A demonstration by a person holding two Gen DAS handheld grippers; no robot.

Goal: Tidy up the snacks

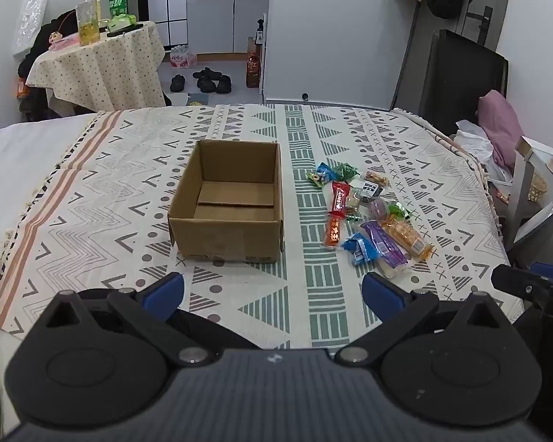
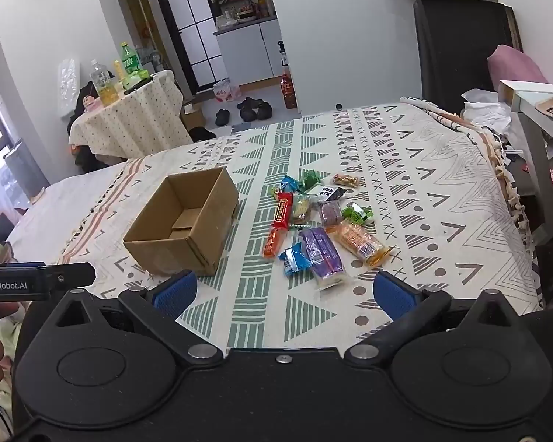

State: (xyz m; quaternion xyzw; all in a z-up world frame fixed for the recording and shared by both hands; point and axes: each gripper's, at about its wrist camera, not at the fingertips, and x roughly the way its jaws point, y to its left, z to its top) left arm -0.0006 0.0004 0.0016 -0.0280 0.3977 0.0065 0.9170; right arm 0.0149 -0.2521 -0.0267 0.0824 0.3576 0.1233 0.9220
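An open, empty cardboard box [image 1: 226,202] stands on the patterned bedspread; it also shows in the right wrist view [image 2: 182,228]. To its right lies a loose pile of several wrapped snacks [image 1: 365,213], among them a red bar [image 2: 282,210], a purple pack [image 2: 322,254], an orange pack [image 2: 361,241] and a blue pack [image 2: 295,258]. My left gripper [image 1: 272,291] is open and empty, near the bed's front edge, short of the box. My right gripper [image 2: 284,291] is open and empty, just short of the snack pile.
The patterned bedspread [image 1: 92,191] covers the bed. A small round table [image 1: 99,70] with bottles stands at the back left. Shoes [image 1: 202,81] lie on the floor beyond the bed. A black chair [image 2: 461,48] and a white side table [image 2: 538,110] stand at the right.
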